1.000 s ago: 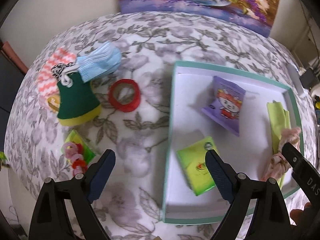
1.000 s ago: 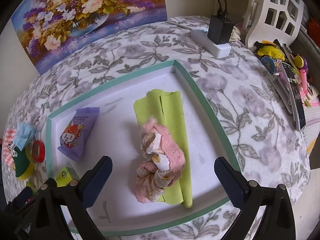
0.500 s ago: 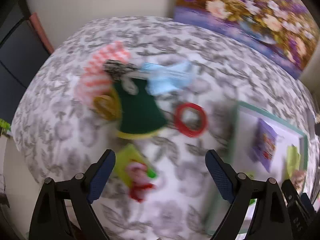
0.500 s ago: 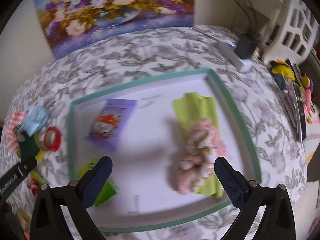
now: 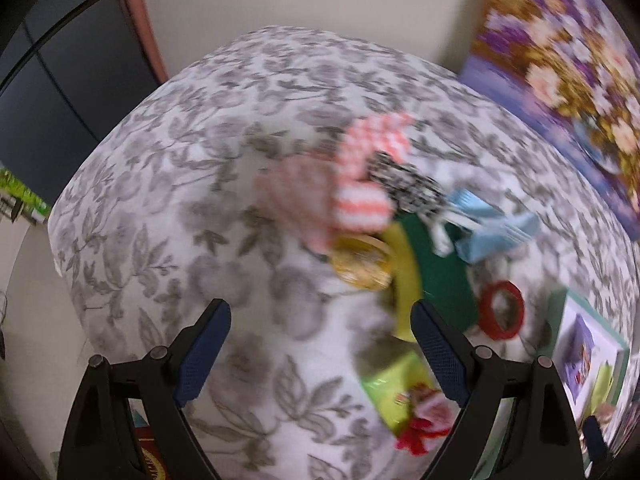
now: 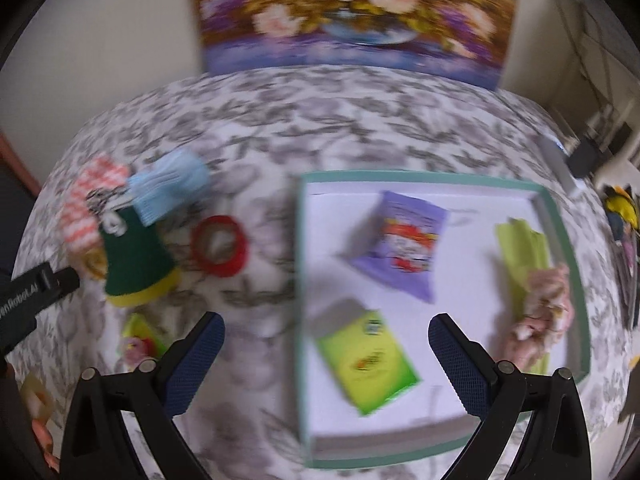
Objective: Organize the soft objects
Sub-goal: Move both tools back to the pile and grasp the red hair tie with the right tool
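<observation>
- The left gripper [image 5: 320, 340] is hovering over the floral tablecloth [image 5: 168, 208] with its jaws spread wide and nothing between them.
- The right gripper [image 6: 326, 344] is likewise standing wide open and gripping nothing, straddling the left rim of the teal-edged tray [image 6: 301, 248].
- A cluster of soft items is lying toward the left edge of the table: an orange-striped sock [image 5: 362, 204], a black-and-white patterned piece [image 5: 404, 184], a light blue sock [image 6: 170, 186] and a green-and-yellow sponge [image 6: 134, 264], all touching or overlapping.
- A red tape ring [image 6: 218, 246] is lying between the sponge and the tray, apart from both.
- A small green packet with a pink-red item [image 5: 412, 404] is sitting near the front edge, just beside the left gripper's right finger.
- Inside the tray, a purple snack pouch [image 6: 404, 240] is occupying the middle, a lime-green packet [image 6: 366, 360] the front left corner, and a pink cloth bundle [image 6: 540, 312] is resting on a green cloth [image 6: 524, 244] against the right rim.
- Bare tablecloth is lying open left of the cluster and behind the tray.
- Both views are blurring, so fine detail cannot be told.
</observation>
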`<state>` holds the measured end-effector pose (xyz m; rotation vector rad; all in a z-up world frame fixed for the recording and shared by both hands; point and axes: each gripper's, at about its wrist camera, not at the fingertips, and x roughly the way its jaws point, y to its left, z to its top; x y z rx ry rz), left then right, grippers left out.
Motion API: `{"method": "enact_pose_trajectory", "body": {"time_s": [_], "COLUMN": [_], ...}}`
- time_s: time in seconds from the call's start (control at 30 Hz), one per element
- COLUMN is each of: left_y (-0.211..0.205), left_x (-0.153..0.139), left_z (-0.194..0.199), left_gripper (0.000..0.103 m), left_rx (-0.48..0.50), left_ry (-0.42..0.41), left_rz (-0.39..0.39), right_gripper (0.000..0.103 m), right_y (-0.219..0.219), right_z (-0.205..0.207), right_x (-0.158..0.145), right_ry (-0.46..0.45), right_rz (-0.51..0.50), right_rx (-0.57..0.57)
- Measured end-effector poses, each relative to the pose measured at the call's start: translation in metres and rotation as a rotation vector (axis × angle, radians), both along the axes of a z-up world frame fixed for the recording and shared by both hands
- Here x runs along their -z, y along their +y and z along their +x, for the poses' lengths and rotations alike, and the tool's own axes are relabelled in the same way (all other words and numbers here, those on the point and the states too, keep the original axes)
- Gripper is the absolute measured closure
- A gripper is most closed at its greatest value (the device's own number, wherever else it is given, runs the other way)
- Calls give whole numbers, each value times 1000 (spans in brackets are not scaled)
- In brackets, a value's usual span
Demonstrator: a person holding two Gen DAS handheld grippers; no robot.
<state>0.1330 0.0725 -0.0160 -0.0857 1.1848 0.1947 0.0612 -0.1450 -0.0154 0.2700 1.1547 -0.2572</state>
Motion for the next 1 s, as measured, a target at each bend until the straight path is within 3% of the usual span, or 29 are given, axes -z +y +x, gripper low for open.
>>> {"method": "enact_pose_trajectory", "body": {"time_s": [0.27, 0.57, 0.7, 0.9, 1.0], "left_y": [35, 35, 41, 53, 53], "left_x": [4, 35, 51, 66, 67], "left_z": [4, 2, -1, -5, -8], "left_gripper": [11, 11, 11, 11, 11], "left_rx": [-66, -56, -100, -162, -164], "left_ry": [5, 121, 163, 209, 214], "left_rz": [-32, -84, -27, -69, -93], "right_gripper": [0, 0, 0, 0, 9], "right_y": [44, 72, 78, 87, 90], "right_z": [15, 17, 16, 17, 17], "right_x": [8, 19, 30, 43, 44], "right_ry": [2, 33, 64, 85, 79], "right_rz": [94, 154, 184, 194, 198], "right_rx": [-72, -130, -142, -156, -165]}}
